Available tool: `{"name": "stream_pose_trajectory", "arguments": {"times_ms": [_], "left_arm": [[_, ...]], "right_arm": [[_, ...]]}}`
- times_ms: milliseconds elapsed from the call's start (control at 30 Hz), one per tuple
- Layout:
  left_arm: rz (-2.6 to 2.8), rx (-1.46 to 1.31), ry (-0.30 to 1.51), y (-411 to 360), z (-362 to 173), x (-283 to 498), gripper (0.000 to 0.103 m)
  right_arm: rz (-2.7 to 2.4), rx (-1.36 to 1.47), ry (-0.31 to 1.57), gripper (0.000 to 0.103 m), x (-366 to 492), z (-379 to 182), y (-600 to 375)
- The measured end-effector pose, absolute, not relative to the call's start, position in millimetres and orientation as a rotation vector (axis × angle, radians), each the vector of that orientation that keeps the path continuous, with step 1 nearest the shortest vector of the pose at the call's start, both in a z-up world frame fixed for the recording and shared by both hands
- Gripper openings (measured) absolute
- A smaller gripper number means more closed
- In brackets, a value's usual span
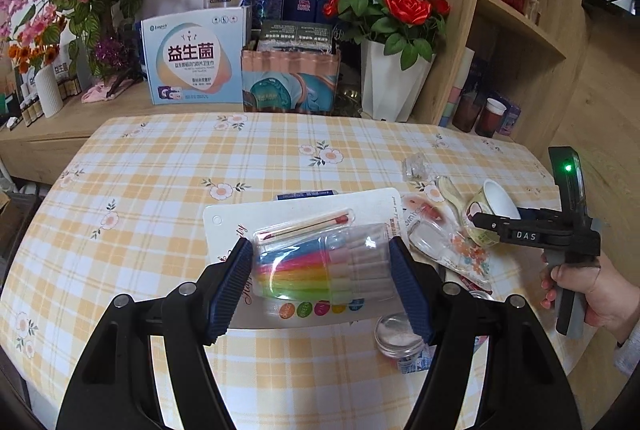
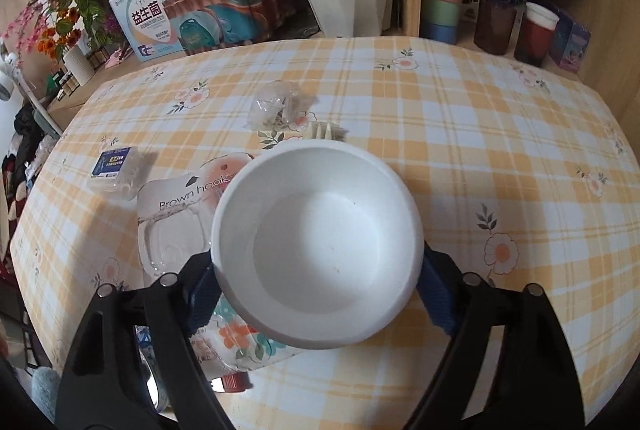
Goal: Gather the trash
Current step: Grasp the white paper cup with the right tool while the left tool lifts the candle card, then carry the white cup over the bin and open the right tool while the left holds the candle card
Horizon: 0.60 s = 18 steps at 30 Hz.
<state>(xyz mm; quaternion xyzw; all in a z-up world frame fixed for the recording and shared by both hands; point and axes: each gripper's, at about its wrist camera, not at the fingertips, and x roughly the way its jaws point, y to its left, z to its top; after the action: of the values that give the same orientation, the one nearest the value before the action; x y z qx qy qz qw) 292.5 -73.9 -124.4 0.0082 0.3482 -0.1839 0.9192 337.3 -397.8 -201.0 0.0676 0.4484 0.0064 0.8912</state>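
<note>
Here, left claw (image 1: 322,272) clamped on candle pack (image 1: 320,266), pads on the clear blister's two sides, card backing jutting past the fingers, pack lifted off the table (image 1: 160,166). Right claw (image 2: 320,282) set around white bowl (image 2: 318,250), blue pads hard against both walls; probably gripped, jaws wide. Best to squeeze the bowl below the rim, keep it level, lift straight up to clear the hook pack (image 2: 176,222) and floral wrapper (image 2: 236,342) beneath. Gentle on the blister, likely to buckle. More trash left: crumpled film (image 2: 276,106), small box (image 2: 116,170), red cap (image 2: 234,382), clear lid (image 1: 398,336).
</note>
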Motion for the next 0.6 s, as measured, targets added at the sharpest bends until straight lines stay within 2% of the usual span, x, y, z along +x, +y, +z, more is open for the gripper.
{"name": "stream_pose_trajectory", "arguments": {"times_ms": [600], "left_arm": [[-0.433,0.020,0.656,-73.4,-87.2,234.8,0.068]], "right_arm": [[-0.005,0.127,0.830,0.082,261.9,-137.6,-400.1]]}}
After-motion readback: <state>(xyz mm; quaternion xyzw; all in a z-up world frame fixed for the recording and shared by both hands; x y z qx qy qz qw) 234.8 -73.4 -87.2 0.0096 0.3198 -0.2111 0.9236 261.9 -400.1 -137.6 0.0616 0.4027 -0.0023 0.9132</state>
